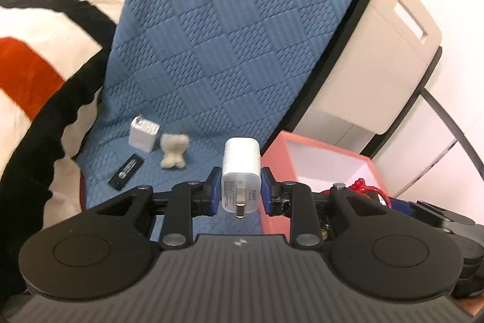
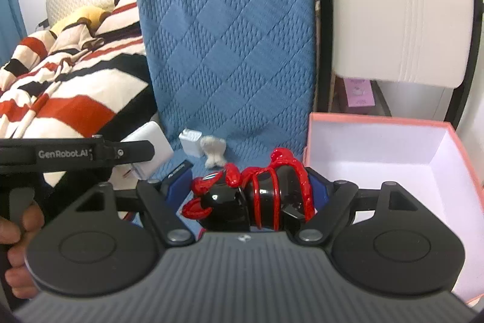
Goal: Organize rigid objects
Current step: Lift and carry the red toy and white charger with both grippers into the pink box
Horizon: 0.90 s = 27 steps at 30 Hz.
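My left gripper [image 1: 241,189] is shut on a white charger plug [image 1: 241,174], prong toward the camera, held above the blue quilted mat [image 1: 211,50] just left of the pink box [image 1: 320,162]. My right gripper [image 2: 251,196] is shut on a black and red toy figure [image 2: 257,196], held beside the open pink box [image 2: 393,153], whose white inside shows bare. On the mat lie a second white charger [image 1: 143,133], a small cream plush piece [image 1: 174,150] and a black flat stick [image 1: 125,171]; the charger [image 2: 190,143] and the plush [image 2: 214,155] also show in the right wrist view.
A striped red, black and white blanket [image 1: 36,65] lies left of the mat. A beige cabinet [image 1: 378,59] stands behind the box at right. The left gripper's body [image 2: 75,155] and the hand holding it cross the right wrist view's left side.
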Tool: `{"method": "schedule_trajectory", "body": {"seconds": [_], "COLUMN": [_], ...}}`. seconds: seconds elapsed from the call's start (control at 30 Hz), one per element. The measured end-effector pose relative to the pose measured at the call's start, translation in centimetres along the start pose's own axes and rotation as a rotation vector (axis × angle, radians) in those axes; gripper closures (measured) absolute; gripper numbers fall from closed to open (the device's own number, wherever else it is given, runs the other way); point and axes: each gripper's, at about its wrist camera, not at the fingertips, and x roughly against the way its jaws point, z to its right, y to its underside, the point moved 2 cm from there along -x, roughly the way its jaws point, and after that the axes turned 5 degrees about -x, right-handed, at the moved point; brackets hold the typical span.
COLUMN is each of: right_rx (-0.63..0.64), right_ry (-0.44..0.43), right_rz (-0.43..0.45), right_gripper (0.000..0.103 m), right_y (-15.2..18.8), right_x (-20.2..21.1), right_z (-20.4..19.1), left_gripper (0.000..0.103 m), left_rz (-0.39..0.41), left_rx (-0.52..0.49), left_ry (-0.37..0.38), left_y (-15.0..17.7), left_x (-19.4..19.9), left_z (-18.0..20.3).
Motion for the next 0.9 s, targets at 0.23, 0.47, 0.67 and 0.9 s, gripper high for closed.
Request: {"method": "schedule_trajectory", "body": {"seconds": [0.23,0.47,0.67,0.9], "right_rx": [-0.017,-0.058,-0.111,-0.146], "right_ry": [0.002,0.029,0.062,0.105], "right_rz": [0.04,0.056,0.039,-0.009], "right_gripper": [0.022,0.022,0.022,0.022], "right_y": [-1.9,-3.3,-3.4,-1.8], "right_x": [2.4,4.3,4.9,4.0], "right_z": [2.4,5.7,8.9,13.3], "left_gripper": [0.072,0.072,0.072,0.072], "left_rz": [0.008,-0.024,-0.051,-0.107], "left_rx": [-0.016,-0.002,-0.048,-0.03], "left_ry": [0.02,0.048,0.068,0.096], "left_y": [-1.9,-2.3,-2.5,-0.3], "left_x": [0.4,-0.4,-1.8,-5.6], "left_z": [4.1,8.4,12.1,14.5]}}
